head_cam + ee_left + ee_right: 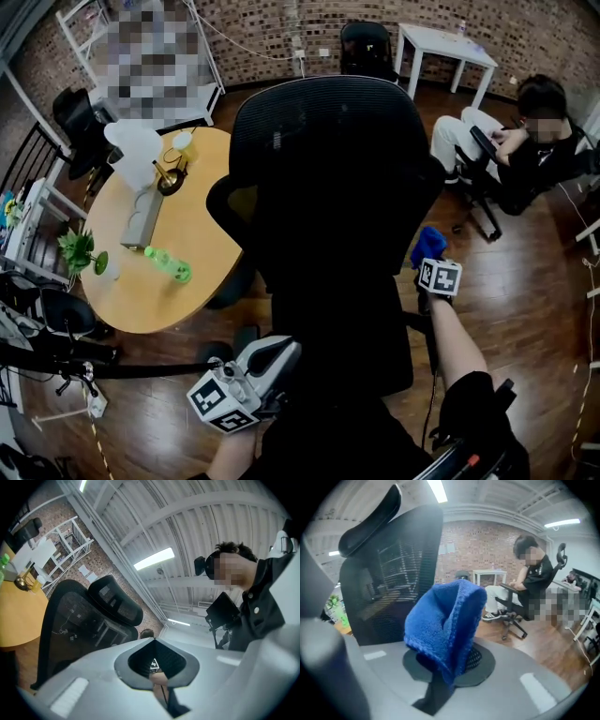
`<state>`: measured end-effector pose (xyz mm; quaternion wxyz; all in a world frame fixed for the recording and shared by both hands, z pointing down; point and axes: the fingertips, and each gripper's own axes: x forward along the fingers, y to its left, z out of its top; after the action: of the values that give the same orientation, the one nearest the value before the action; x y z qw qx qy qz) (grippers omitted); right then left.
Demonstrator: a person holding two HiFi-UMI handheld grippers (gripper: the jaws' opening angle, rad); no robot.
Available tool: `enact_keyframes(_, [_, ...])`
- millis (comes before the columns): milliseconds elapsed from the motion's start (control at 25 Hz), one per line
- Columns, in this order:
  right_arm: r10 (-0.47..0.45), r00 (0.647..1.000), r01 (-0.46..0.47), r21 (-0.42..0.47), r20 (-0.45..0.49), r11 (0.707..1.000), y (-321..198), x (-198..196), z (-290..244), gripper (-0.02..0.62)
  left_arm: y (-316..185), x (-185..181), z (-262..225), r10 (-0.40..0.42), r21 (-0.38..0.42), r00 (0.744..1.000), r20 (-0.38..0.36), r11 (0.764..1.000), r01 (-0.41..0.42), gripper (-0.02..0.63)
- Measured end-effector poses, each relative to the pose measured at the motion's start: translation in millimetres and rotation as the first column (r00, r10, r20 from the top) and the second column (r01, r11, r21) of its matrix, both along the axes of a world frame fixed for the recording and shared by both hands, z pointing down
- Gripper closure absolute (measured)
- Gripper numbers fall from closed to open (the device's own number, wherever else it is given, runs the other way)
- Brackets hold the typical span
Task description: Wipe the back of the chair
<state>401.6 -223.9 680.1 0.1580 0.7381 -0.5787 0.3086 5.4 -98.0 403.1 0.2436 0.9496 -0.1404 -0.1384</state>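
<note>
The chair back [328,178], black mesh with a headrest on top, is seen upright in the middle of the head view, with its rear face turned toward the camera. A folded blue cloth [445,620] is clamped between the jaws of the right gripper [431,267] and is held just beside the right edge of the chair back, low down. Whether cloth and mesh are touching cannot be made out. The left gripper [154,663] is held lower, behind the chair's lower part and apart from it, and is tilted up toward the ceiling. Its jaws are brought together at the tips and nothing is held between them. A round wooden counter [187,281] is placed beyond the chair, to the left. On it a green bottle [169,264] is laid on its side. A seated person [511,150] is seen at the far right, on the wooden floor [525,309].
</note>
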Motion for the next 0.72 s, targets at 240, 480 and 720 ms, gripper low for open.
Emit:
enact_keyframes(240, [-0.027, 0.999, 0.025, -0.061, -0.03, 0.998, 8.8, -34.4, 17.3, 0.543, 3.2, -5.6, 2.5, 0.01, -0.007, 1.0, -0.006, 1.0, -0.01, 0.601])
enact_keyframes(480, [-0.159, 0.987, 0.159, -0.123, 0.006, 0.98, -14.7, -124.6, 54.2, 0.543, 1.7, -42.1, 8.6, -0.065, -0.016, 0.998, 0.011, 0.998, 0.065, 0.601])
enact_keyframes(720, [-0.279, 0.959, 0.284, -0.111, 0.053, 0.953, -41.6, -218.5, 75.1, 0.543, 1.1, -78.1, 8.4, -0.141, -0.021, 0.99, 0.004, 0.99, 0.141, 0.601])
